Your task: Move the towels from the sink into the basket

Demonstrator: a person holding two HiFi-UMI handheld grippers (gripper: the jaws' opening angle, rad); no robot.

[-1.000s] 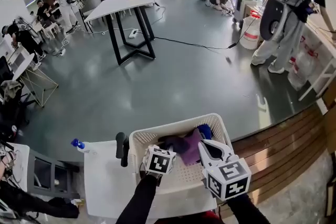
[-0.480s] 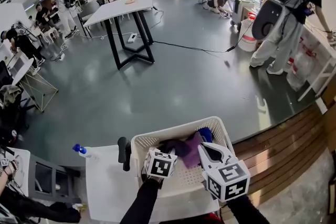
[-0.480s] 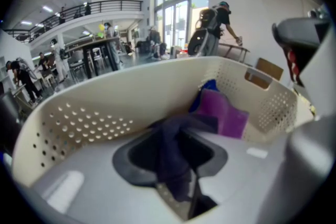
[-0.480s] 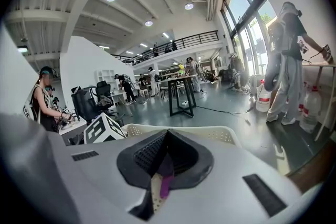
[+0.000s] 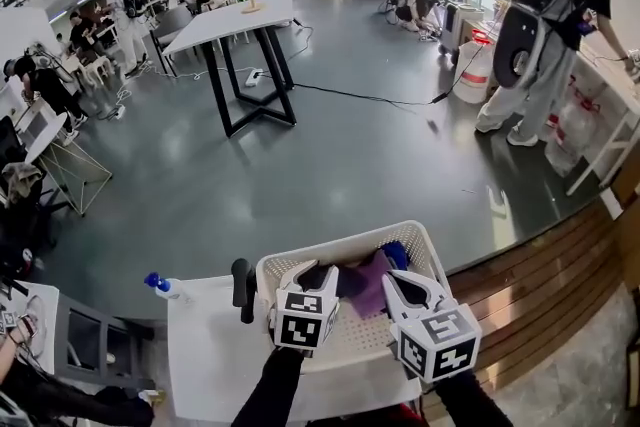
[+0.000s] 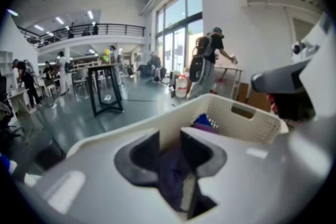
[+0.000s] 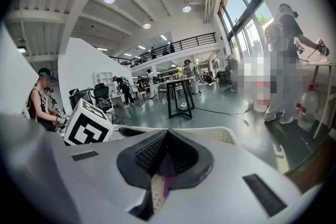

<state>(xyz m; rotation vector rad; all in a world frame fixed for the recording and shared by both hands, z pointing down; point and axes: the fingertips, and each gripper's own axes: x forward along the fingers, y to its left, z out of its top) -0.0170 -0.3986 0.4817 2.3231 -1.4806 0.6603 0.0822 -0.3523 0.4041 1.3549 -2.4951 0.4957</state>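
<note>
Several towels (image 5: 362, 273) lie heaped in the white basket (image 5: 422, 237) on the surface (image 5: 200, 340). Left claw (image 5: 322, 273), jaws apart and closing, has a dark towel (image 6: 170, 176) showing between them, ungripped. Right claw (image 5: 392, 281), pressed together, pinches the purple towel (image 5: 372, 285).

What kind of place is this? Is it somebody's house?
Probably not a house: it looks like a big shared workshop hall. It has a wide grey floor, tall glass windows, a railed upper balcony, and a white-topped table on black legs.
</note>
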